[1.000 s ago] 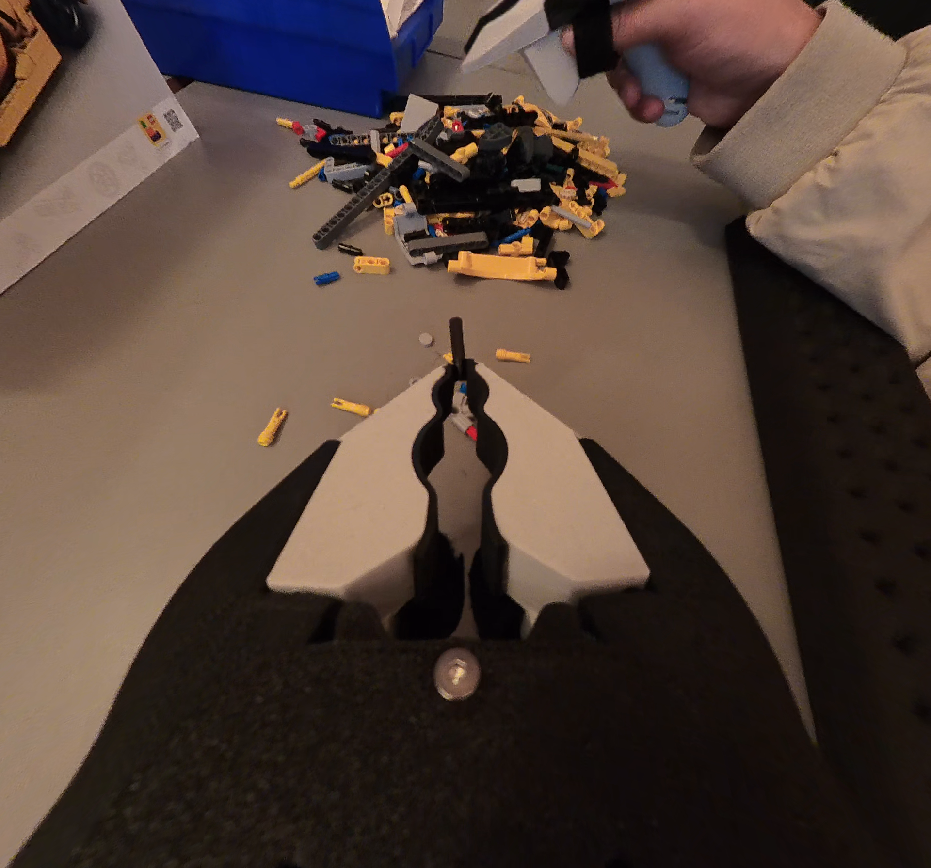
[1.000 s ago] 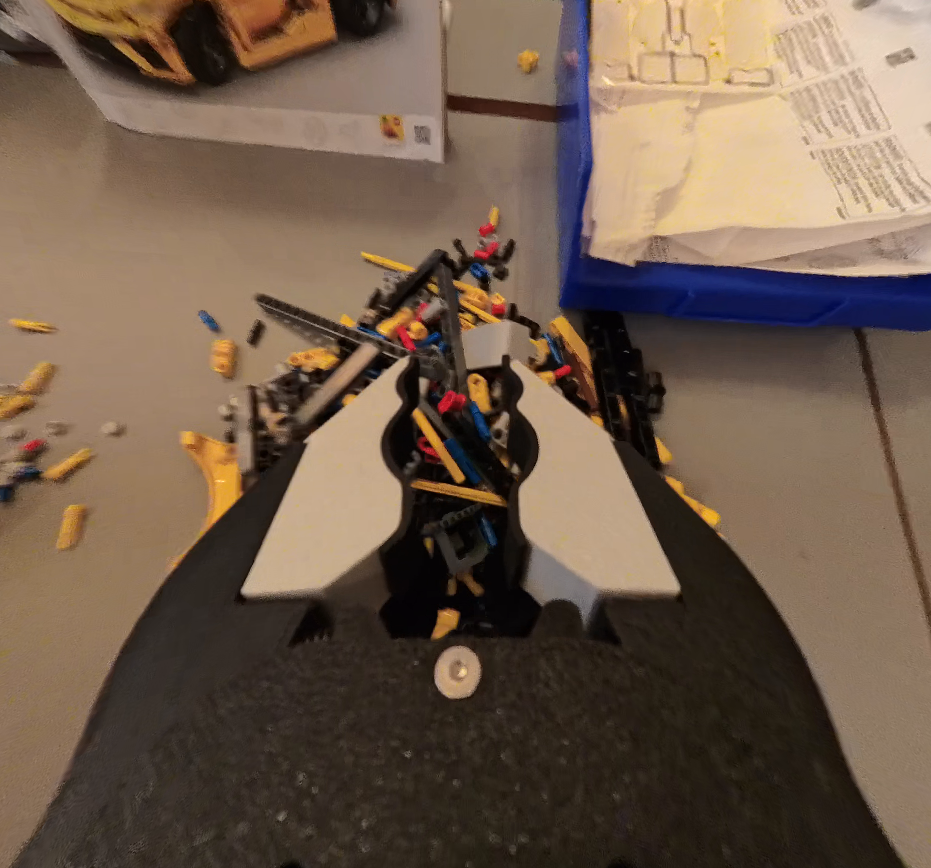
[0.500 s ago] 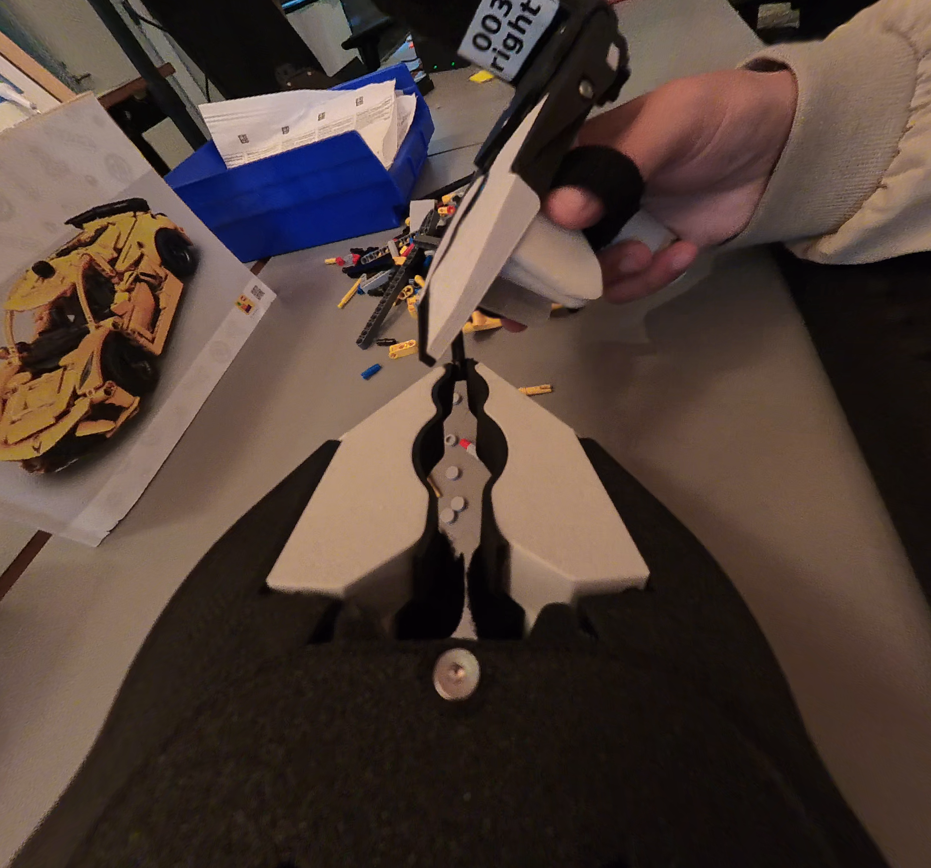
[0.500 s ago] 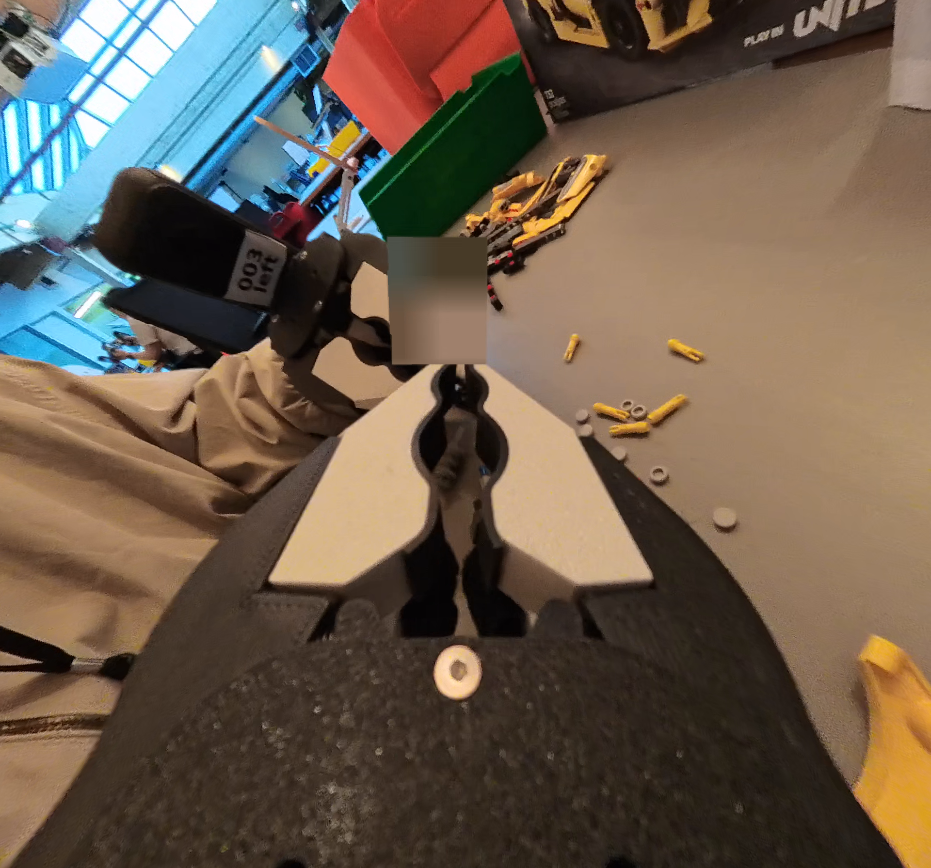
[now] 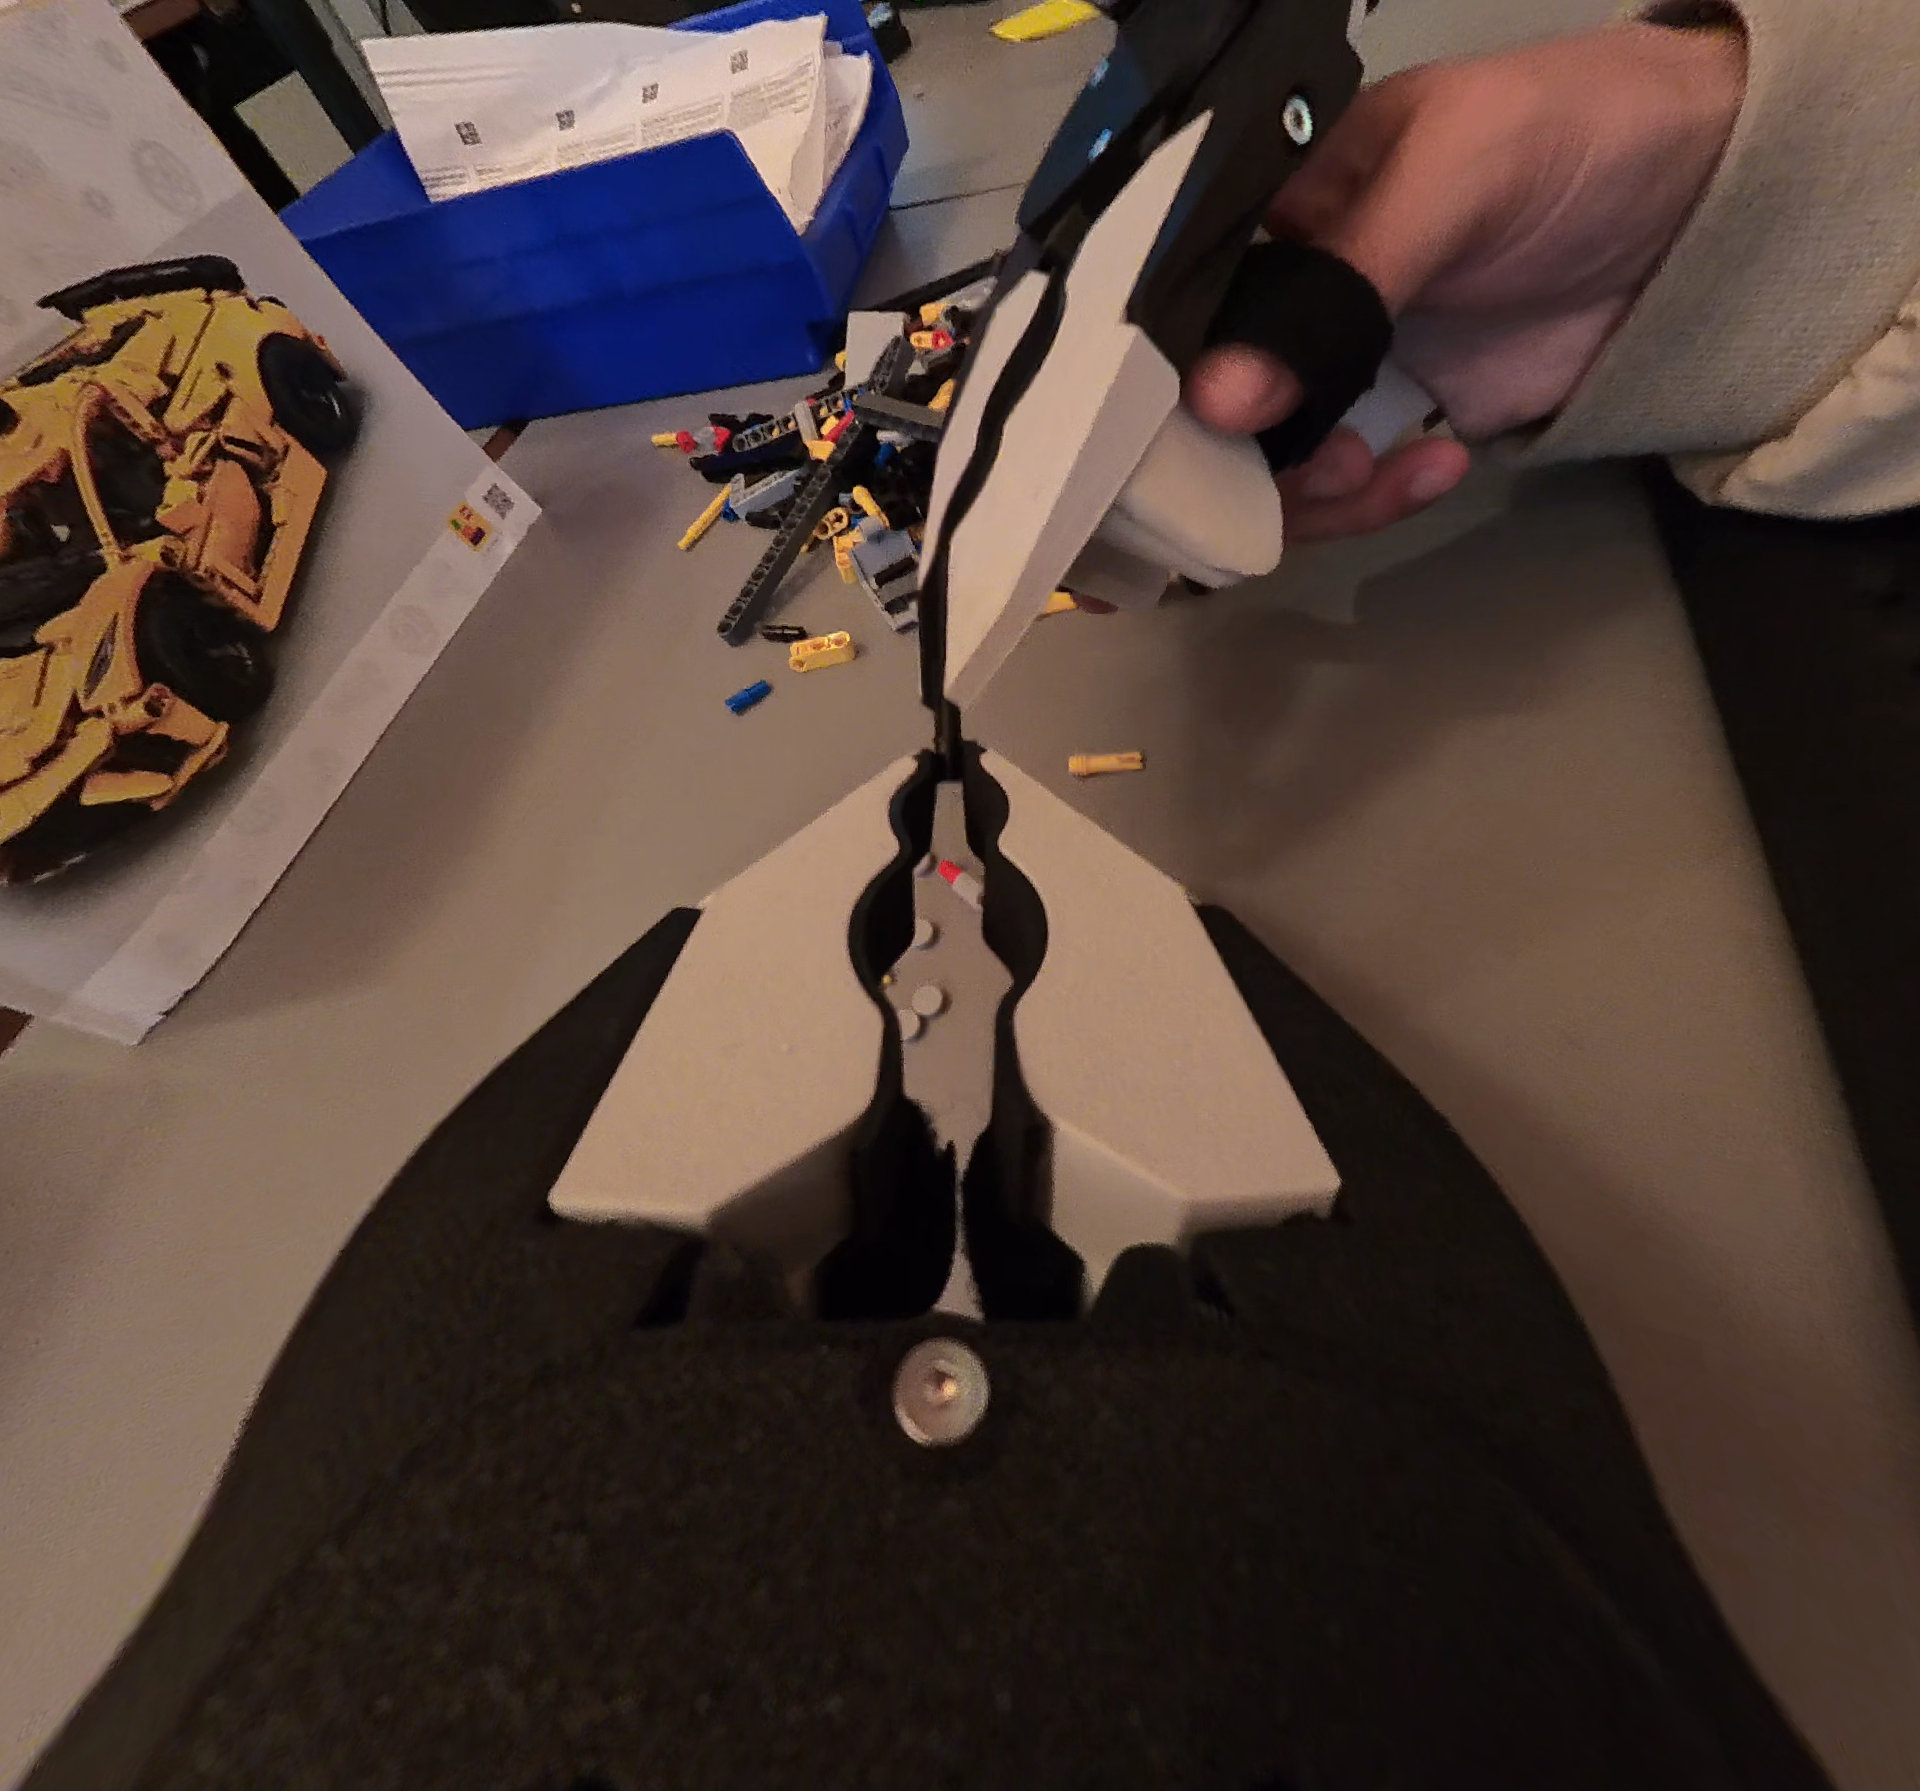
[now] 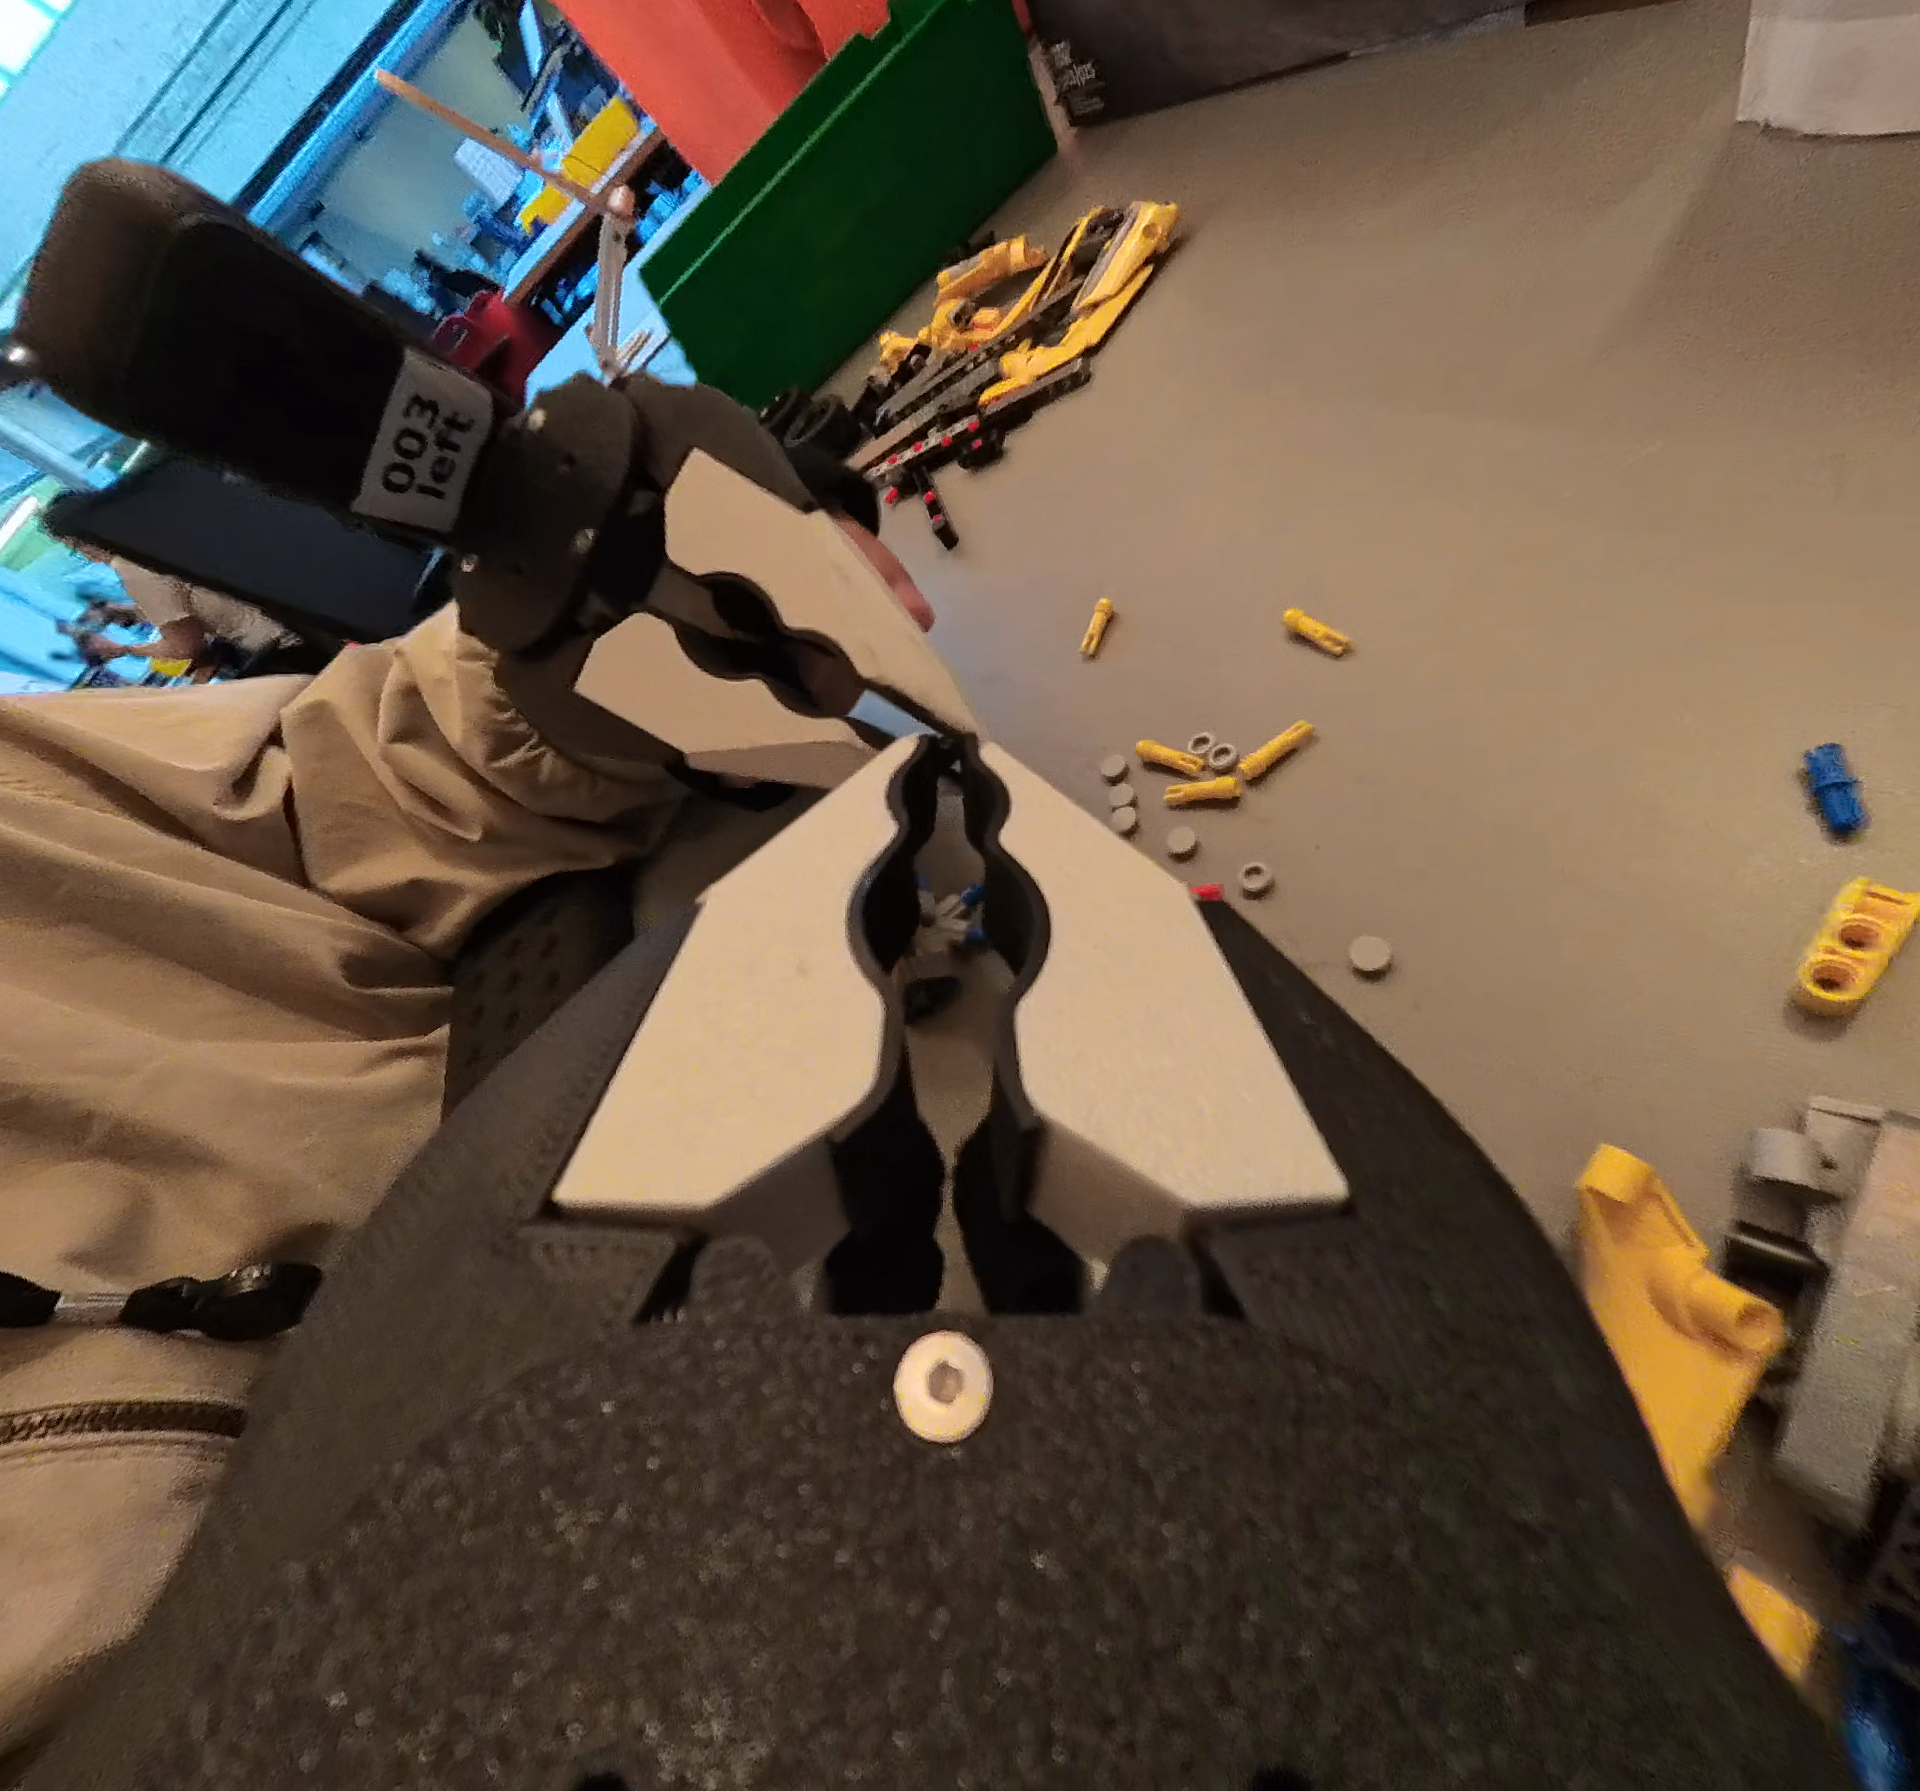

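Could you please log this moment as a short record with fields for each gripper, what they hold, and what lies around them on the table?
left gripper: shut on a thin black piece, tip to tip with the other gripper
right gripper: shut on the same thin black piece, held by a hand
table: grey, loose parts scattered
parts pile: black, yellow and grey, beyond the grippers
blue bin: behind the pile, holds papers
car picture sheet: left side
green bin: far edge, right wrist view
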Demonstrator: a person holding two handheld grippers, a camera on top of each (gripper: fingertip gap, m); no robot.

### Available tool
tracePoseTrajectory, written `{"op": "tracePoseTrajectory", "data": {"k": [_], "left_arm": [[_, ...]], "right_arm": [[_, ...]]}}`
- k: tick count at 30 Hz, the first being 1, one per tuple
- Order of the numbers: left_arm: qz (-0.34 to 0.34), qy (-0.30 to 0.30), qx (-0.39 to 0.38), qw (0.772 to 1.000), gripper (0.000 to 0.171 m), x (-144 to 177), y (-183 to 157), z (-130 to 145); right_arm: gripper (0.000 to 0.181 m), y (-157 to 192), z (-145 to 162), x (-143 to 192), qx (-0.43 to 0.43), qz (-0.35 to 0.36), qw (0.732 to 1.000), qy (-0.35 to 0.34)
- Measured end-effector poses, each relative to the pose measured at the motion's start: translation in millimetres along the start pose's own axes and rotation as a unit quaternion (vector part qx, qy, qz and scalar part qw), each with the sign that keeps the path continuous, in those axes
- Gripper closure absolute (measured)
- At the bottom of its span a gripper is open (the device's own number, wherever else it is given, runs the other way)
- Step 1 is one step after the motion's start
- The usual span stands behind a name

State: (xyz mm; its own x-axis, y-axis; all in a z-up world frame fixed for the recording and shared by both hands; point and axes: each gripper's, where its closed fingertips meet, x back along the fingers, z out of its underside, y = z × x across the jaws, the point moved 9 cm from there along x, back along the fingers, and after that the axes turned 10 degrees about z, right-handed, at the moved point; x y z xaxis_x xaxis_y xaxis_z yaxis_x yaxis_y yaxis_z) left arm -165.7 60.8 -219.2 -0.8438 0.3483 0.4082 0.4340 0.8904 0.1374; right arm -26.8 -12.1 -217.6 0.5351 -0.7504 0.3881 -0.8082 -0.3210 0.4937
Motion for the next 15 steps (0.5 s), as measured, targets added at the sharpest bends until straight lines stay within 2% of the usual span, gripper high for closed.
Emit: {"op": "tracePoseTrajectory", "data": {"k": [1,3,5,7,9,12,15], "left_arm": [[0.013,0.007,0.013,1.000,0.163,1.7,0.5,0.8],[0.074,0.035,0.063,0.995,0.155,7.9,4.3,9.2],[0.140,0.040,0.109,0.983,0.154,15.8,7.0,16.2],[0.197,0.069,0.128,0.969,0.150,21.3,4.3,25.6],[0.221,0.111,0.124,0.961,0.148,21.1,-1.0,36.1],[0.234,0.144,0.113,0.955,0.148,14.2,-9.3,41.1],[0.213,0.174,0.088,0.957,0.148,6.0,-12.5,45.1]], "right_arm": [[0.178,-5.2,-3.4,6.2,0.001,0.028,1.000,-0.011],[0.178,-29.2,-15.8,37.5,0.018,0.152,0.987,-0.044],[0.178,-59.1,-23.8,83.5,0.029,0.310,0.947,-0.077],[0.178,-84.6,-18.5,122.3,0.031,0.440,0.895,-0.065],[0.177,-101.9,-7.5,138.7,0.015,0.482,0.875,-0.028],[0.171,-115.2,1.8,139.5,-0.008,0.475,0.880,-0.016],[0.160,-115.4,2.3,132.2,0.012,0.475,0.880,-0.003]]}}
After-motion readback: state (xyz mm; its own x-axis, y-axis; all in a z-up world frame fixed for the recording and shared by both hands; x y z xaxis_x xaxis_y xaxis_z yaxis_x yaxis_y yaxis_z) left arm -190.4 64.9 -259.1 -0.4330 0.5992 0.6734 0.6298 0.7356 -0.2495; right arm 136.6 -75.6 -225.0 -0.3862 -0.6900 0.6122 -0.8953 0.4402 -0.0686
